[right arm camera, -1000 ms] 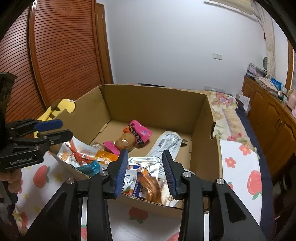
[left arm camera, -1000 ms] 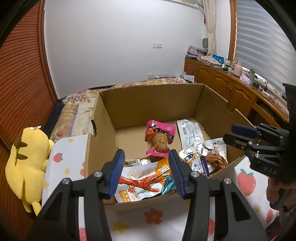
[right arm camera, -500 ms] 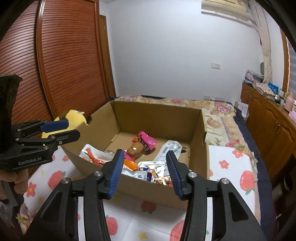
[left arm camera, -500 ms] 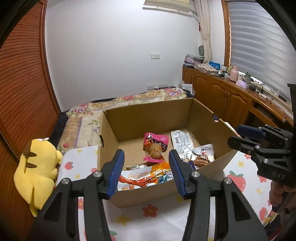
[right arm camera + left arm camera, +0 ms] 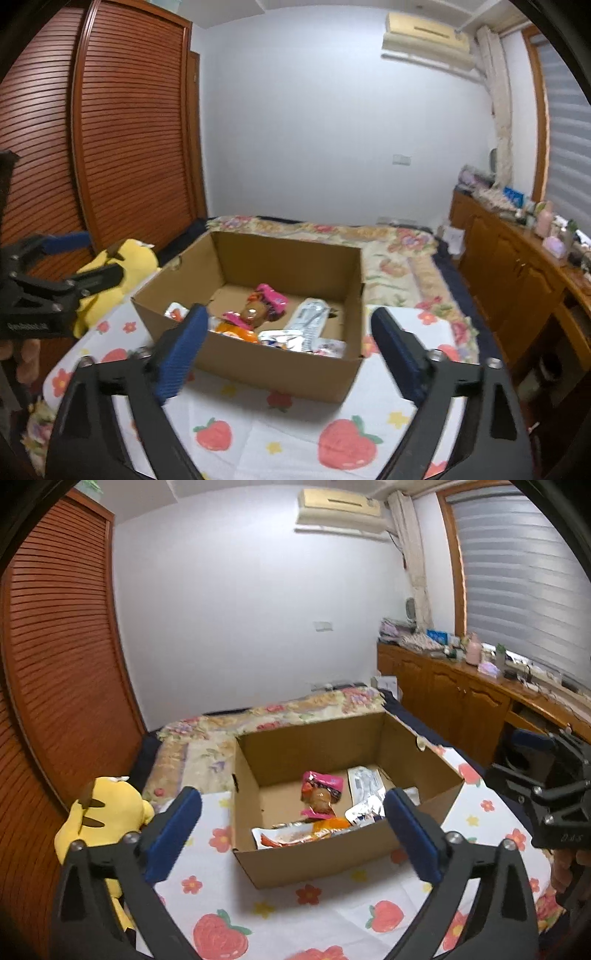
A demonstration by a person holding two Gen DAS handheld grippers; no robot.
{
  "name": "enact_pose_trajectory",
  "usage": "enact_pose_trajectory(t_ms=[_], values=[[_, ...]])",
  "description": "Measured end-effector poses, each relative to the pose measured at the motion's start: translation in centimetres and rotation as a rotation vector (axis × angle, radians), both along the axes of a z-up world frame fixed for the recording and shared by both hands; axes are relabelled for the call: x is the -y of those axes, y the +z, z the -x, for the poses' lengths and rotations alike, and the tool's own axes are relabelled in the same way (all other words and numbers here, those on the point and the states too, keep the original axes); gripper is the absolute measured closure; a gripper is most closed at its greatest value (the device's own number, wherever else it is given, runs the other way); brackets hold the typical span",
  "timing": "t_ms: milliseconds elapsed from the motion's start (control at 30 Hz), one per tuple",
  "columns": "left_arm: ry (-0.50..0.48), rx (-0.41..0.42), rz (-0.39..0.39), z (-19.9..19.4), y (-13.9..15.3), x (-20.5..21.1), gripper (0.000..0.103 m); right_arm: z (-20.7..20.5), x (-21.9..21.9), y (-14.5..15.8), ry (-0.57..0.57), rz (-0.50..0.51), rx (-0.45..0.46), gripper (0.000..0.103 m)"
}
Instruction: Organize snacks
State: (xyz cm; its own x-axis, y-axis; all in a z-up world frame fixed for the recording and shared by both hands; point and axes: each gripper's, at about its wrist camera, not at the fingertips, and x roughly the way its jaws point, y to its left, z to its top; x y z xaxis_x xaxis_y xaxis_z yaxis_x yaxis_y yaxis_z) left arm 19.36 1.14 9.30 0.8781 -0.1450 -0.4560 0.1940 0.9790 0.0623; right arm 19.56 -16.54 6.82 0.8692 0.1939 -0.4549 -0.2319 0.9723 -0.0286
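An open cardboard box sits on the strawberry-print cloth and holds several snack packets. Among them are a pink packet, a silver pouch and an orange-red packet. My left gripper hangs in front of and above the box, its jaws opening wide with nothing held between them. My right gripper is likewise back from the box, jaws opening, with nothing held. Each gripper shows at the edge of the other's view, the right gripper and the left gripper.
A yellow plush toy lies left of the box. Behind the box is a bed with a floral cover. Wooden cabinets with clutter on top line the right wall. Louvred wooden doors stand on the left.
Both grippers have drawn back and risen away from the box, which looks smaller and farther. Both pairs of jaws have spread much wider.
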Motion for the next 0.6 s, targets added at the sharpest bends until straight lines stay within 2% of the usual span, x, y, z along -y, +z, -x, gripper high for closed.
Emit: enact_pose_trajectory(t_ms=[33,67,300,400,600], values=[[0.005,0.007,0.011,0.3,0.1,-0.2,0.000,0.2,0.2,-0.1,-0.013,0.000,0.005,0.007],[0.007,0.009,0.017,0.4,0.1,-0.2,0.000,0.3,0.3,-0.2,-0.022,0.000,0.007,0.000],[0.063,0.075,-0.005,2.9,-0.1,-0.1,0.000,0.6,1.0,-1.1,-0.062,0.005,-0.004,0.000],[0.084,0.071,0.012,3.7,-0.4,-0.2,0.000,1.2,1.4,-1.2,-0.067,-0.002,-0.001,0.000],[0.121,0.077,-0.020,5.6,-1.2,0.5,0.000,3.3,1.3,-1.0,-0.067,0.007,0.036,0.000]])
